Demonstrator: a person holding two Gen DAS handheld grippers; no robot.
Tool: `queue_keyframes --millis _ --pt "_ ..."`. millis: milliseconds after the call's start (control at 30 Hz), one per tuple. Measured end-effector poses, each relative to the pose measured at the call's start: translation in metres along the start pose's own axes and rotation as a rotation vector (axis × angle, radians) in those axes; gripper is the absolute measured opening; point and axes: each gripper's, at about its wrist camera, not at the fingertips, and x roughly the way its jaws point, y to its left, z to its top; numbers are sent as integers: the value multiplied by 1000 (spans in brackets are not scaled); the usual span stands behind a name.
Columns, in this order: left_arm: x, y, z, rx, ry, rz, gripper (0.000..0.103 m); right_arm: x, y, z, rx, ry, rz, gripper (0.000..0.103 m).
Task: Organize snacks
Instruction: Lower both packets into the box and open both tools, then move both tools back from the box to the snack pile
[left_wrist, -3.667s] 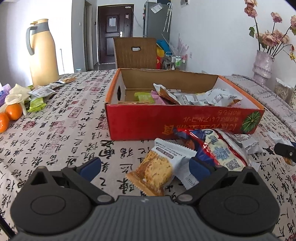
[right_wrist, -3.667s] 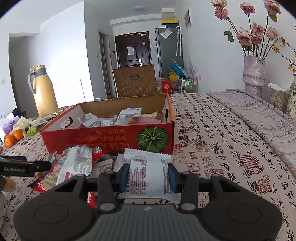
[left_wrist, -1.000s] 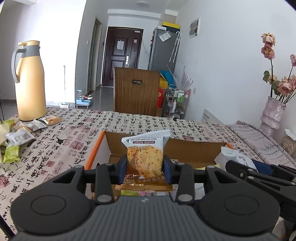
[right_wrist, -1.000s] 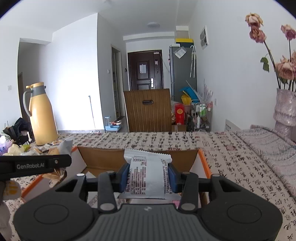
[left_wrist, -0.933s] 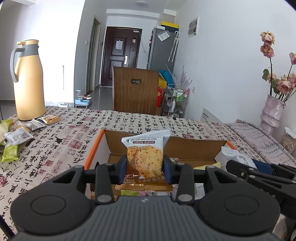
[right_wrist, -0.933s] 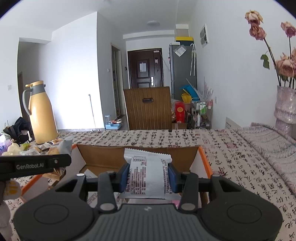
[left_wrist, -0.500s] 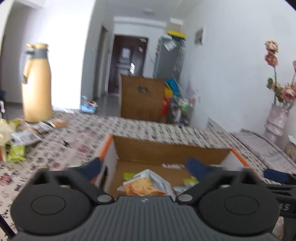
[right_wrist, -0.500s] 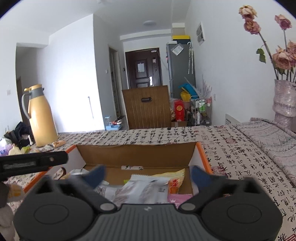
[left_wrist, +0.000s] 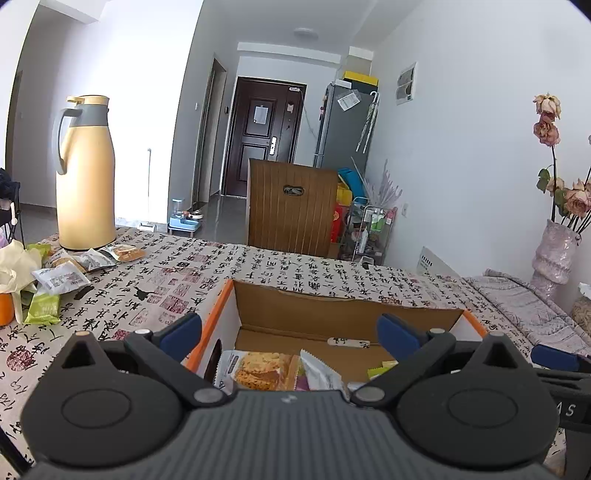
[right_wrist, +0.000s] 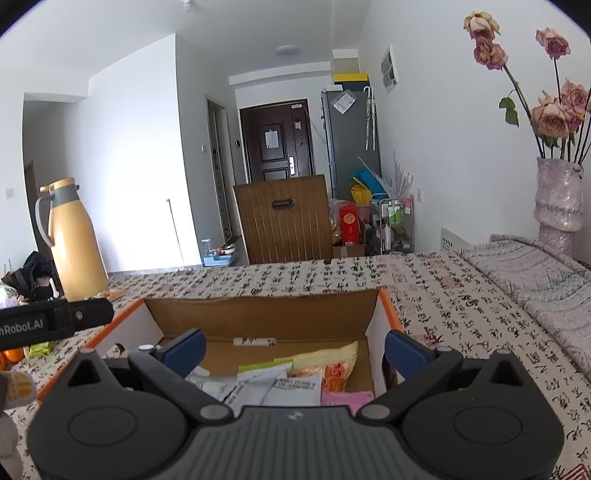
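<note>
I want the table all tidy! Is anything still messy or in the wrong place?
Yes. Several snack packets still lie loose on the tablecloth beside the yellow thermos, outside the cardboard box. Inside the box, the cracker packet and the others lie jumbled rather than stacked.

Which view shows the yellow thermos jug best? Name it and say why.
The left wrist view: the yellow thermos jug stands large and whole, handle, grey collar and base on the tablecloth all clear. In the right wrist view the jug is smaller, farther toward the edge, though still fully visible.
</note>
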Motion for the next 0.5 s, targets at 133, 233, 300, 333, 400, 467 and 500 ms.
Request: queue_keyframes --millis 133,233,300,333,400,467,500 --pt "-9 -2 7 -3 1 2 103 -11 2 8 -8 -18 -3 103" --pt "-17 -2 9 6 2 1 103 -21 5 11 -18 -23 -1 103" --pt "-22 -2 7 12 4 3 103 -27 6 10 -23 -22 0 103" --pt "-25 -1 6 14 7 4 103 -30 6 9 -26 -19 0 103" --pt "-32 0 3 14 15 7 103 -37 8 6 -30 -12 0 103" --pt "-38 2 -1 12 22 5 103 -43 9 3 -34 -7 3 103" --pt "-41 3 -2 13 25 6 103 -47 10 1 -36 -5 3 103"
